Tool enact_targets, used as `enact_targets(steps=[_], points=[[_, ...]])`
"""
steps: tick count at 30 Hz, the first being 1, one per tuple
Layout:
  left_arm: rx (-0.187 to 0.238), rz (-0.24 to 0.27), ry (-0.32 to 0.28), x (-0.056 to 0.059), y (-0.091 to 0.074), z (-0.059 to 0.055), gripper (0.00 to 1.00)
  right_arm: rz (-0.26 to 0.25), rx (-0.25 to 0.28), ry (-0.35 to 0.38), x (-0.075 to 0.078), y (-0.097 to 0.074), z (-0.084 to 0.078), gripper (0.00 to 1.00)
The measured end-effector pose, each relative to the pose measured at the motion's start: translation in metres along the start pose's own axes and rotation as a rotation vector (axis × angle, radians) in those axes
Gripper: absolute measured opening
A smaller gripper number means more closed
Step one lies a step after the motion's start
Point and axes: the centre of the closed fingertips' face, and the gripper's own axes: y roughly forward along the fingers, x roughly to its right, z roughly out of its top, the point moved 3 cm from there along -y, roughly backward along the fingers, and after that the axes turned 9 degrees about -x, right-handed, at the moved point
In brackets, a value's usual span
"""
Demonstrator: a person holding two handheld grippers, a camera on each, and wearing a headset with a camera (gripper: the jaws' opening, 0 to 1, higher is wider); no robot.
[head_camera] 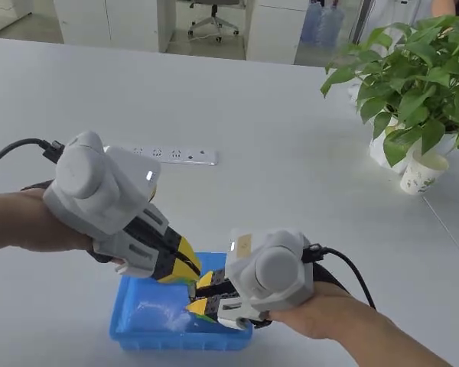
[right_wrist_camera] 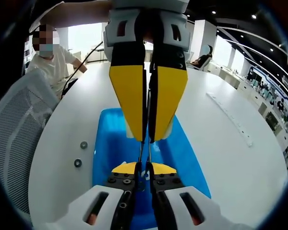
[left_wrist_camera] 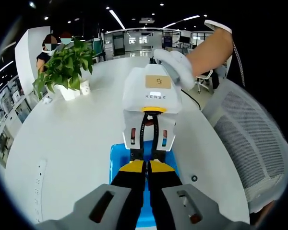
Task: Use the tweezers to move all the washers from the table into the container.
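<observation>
Just beside the blue container (right_wrist_camera: pixel 189 160) lie two washers (right_wrist_camera: pixel 83 144).

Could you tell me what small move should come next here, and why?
Probably swing the thin metal tweezers out over the rim of the blue plastic container toward the two small metal washers on the white table. The left gripper appears to pinch the tweezers above the container, nose to nose with the right gripper, and those washers lie outside it.
</observation>
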Motion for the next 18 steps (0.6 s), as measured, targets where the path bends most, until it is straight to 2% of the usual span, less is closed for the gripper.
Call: enact_targets(steps=[9,18], points=[[0.002,0.001,-0.001,0.003,-0.003,0.002,0.04,-0.001,-0.001,-0.009,-0.002,-0.003,0.003,0.11],[0.007,0.01,0.006,0.01,-0.015,0.008,0.04,-0.008,0.021,-0.012,-0.006,-0.012,0.011,0.1]])
